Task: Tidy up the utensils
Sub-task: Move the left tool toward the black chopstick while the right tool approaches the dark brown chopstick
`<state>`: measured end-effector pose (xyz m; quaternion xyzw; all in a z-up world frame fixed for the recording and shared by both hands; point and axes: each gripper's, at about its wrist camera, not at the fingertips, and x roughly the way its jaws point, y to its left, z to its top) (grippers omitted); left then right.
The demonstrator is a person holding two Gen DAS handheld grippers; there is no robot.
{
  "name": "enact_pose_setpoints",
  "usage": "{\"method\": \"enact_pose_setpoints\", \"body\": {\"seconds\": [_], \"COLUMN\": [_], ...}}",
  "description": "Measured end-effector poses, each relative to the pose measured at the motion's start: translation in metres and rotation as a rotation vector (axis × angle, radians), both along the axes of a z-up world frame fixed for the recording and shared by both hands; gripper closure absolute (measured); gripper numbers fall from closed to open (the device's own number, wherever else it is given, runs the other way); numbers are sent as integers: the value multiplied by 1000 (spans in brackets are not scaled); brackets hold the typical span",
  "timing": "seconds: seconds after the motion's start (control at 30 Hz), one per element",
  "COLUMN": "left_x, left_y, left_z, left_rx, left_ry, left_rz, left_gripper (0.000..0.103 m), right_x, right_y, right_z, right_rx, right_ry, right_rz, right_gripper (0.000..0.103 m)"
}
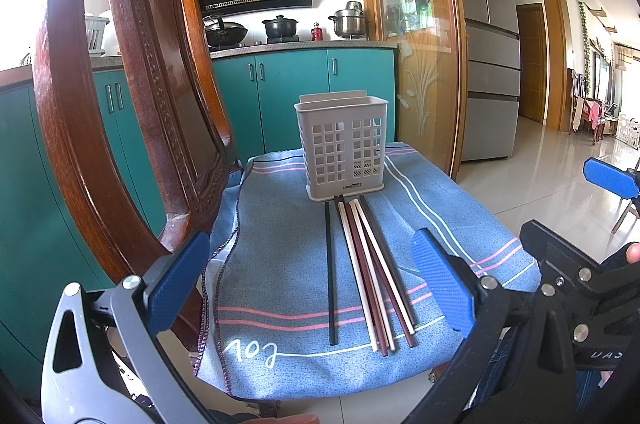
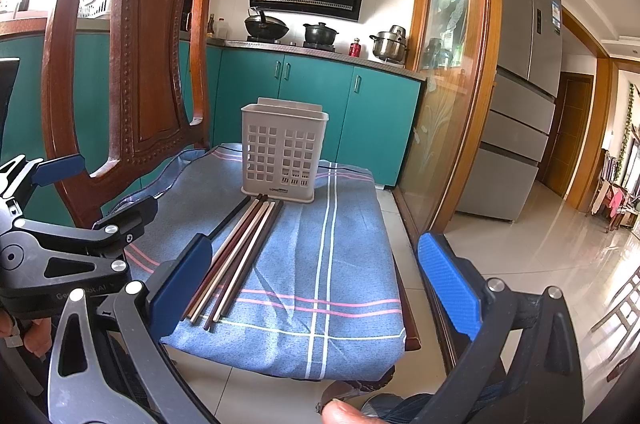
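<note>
A white perforated utensil holder (image 1: 343, 147) stands upright at the far side of a blue striped cloth (image 1: 280, 232) on a chair seat; it also shows in the right wrist view (image 2: 282, 155). Several chopsticks (image 1: 368, 268), black, cream and dark red, lie side by side in front of it, pointing at its base; they also show in the right wrist view (image 2: 240, 252). My left gripper (image 1: 312, 284) is open and empty, hovering above the chopsticks' near ends. My right gripper (image 2: 316, 288) is open and empty, over the cloth right of the chopsticks.
The carved wooden chair back (image 1: 132, 96) rises close on the left. Teal kitchen cabinets (image 1: 292, 92) with pots on the counter stand behind. A glass door (image 2: 448, 64) and a fridge (image 2: 524, 96) are at the right, over a tiled floor (image 2: 540, 248).
</note>
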<state>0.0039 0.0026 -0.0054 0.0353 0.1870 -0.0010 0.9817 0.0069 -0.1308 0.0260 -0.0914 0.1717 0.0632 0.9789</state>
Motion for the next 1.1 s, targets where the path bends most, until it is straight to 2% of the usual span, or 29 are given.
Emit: {"method": "enact_pose_setpoints", "body": {"seconds": [0.2, 0.4, 0.47, 0.57, 0.73, 0.8, 0.87, 0.9, 0.93, 1.03, 1.1], "left_x": [4, 15, 20, 30, 48, 53, 58, 57, 59, 64, 68], "left_y": [0, -8, -14, -23, -34, -38, -40, -40, -40, -40, -38], "left_z": [-1, -9, -12, -20, -37, -41, -46, -47, -49, -55, -60], "left_rx": [7, 28, 50, 98, 120, 104, 88, 86, 84, 81, 82], "left_ry": [13, 51, 71, 118, 221, 251, 282, 286, 293, 313, 333], "left_rz": [0, -8, -5, 6, -15, -36, -57, -60, -59, -53, -40], "left_gripper": [3, 3, 3, 3, 3, 3, 3, 3, 3, 3, 3], "right_x": [4, 23, 39, 74, 122, 150, 184, 205, 216, 253, 268], "right_y": [-3, -20, -26, -35, -56, -52, -40, -28, -18, 17, 35], "right_z": [0, -1, -5, -18, -12, -11, -13, -18, -23, -48, -66], "right_rx": [-21, 2, 17, -44, 0, 4, 27, 45, 45, 41, 38], "right_ry": [-16, 3, 43, 201, 259, 310, 393, 451, 488, 609, 683], "right_rz": [-27, -67, -37, -88, -145, -110, -17, 49, 72, 140, 173], "right_gripper": [3, 3, 3, 3, 3, 3, 11, 18, 27, 45, 49]}}
